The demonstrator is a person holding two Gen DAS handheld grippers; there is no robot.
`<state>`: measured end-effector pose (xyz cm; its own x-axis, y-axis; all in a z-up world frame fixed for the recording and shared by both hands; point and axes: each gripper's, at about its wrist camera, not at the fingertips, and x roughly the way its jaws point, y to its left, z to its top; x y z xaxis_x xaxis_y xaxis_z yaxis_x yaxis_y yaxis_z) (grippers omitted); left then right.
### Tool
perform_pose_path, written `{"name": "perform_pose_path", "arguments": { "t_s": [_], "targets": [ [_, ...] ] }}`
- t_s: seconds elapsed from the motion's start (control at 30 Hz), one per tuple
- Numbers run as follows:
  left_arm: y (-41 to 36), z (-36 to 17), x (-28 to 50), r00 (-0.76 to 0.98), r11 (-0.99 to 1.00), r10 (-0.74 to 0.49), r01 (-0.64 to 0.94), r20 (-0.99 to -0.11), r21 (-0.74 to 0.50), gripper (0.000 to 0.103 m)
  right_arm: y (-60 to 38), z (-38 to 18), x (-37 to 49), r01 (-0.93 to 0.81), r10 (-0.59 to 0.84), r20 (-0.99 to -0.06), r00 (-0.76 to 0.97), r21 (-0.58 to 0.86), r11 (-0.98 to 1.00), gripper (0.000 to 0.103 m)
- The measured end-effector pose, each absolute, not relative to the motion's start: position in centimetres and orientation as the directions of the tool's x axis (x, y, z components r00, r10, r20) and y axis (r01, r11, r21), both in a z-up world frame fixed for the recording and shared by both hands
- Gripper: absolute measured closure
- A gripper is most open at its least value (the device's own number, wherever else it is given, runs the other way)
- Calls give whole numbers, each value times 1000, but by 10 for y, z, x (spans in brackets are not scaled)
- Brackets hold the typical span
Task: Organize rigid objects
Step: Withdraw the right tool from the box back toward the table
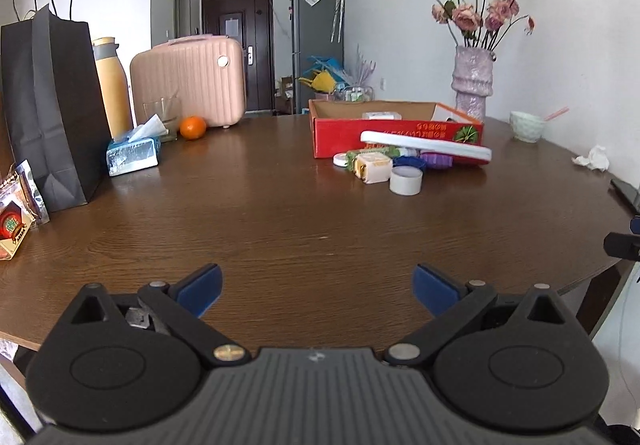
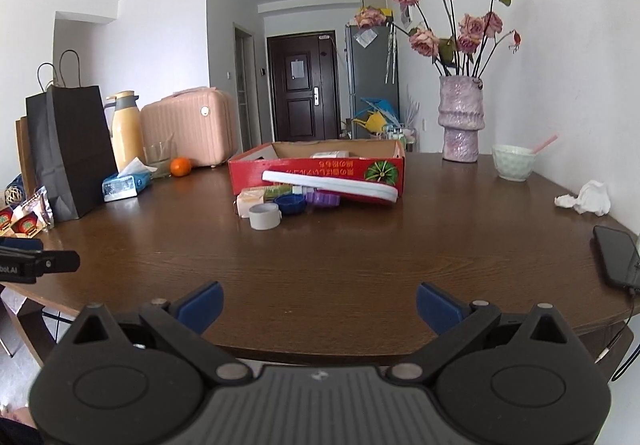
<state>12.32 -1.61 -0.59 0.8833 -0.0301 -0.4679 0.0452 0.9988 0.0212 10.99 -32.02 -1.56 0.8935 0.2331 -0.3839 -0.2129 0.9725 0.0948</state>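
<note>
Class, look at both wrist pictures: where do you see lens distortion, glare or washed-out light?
Left wrist view: the fisheye bows the table edge, dark corners vignette the frame, and the wall behind the vase is washed out. Right wrist view: same bowing and dark corners, soft sheen on the tabletop near the red box, and the open right gripper looms large but sharp.

My left claw's (image 1: pixel 318 291) camera sits low at the near edge of the tabletop (image 1: pixel 280 225), facing across it toward the red box (image 1: pixel 394 135) and the far door. My right claw's (image 2: pixel 320 305) camera looks the same way from just beside it, further right. Both views stand well back from the box and share it, the vase (image 2: pixel 460 117) and the black bag (image 1: pixel 52 105).
</note>
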Motion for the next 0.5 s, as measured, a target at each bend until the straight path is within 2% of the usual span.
{"name": "perform_pose_path", "arguments": {
  "t_s": [0.07, 0.13, 0.27, 0.33, 0.43, 0.5],
  "targets": [
    [-15, -9, 133, 868, 999, -40, 41, -496, -9, 0, -322, -17, 118, -220, 254, -391, 884, 131, 967, 16],
    [-16, -10, 146, 853, 998, -61, 49, -519, -36, 0, -324, -18, 129, -217, 263, -404, 876, 156, 964, 21],
    [-30, -9, 176, 854, 996, -90, 89, -513, -28, 0, -326, -18, 161, -210, 265, -428, 864, 172, 962, 37],
    [-37, -8, 195, 852, 993, -113, 113, -511, -31, 0, -327, -19, 179, -210, 270, -443, 855, 179, 961, 41],
    [-45, -5, 229, 842, 990, -136, 130, -521, -48, 6, -325, -18, 209, -209, 272, -473, 838, 182, 961, 50],
    [-51, -2, 255, 838, 988, -151, 144, -525, -54, 9, -322, -18, 229, -217, 282, -490, 825, 185, 958, 51]
  ]
}}
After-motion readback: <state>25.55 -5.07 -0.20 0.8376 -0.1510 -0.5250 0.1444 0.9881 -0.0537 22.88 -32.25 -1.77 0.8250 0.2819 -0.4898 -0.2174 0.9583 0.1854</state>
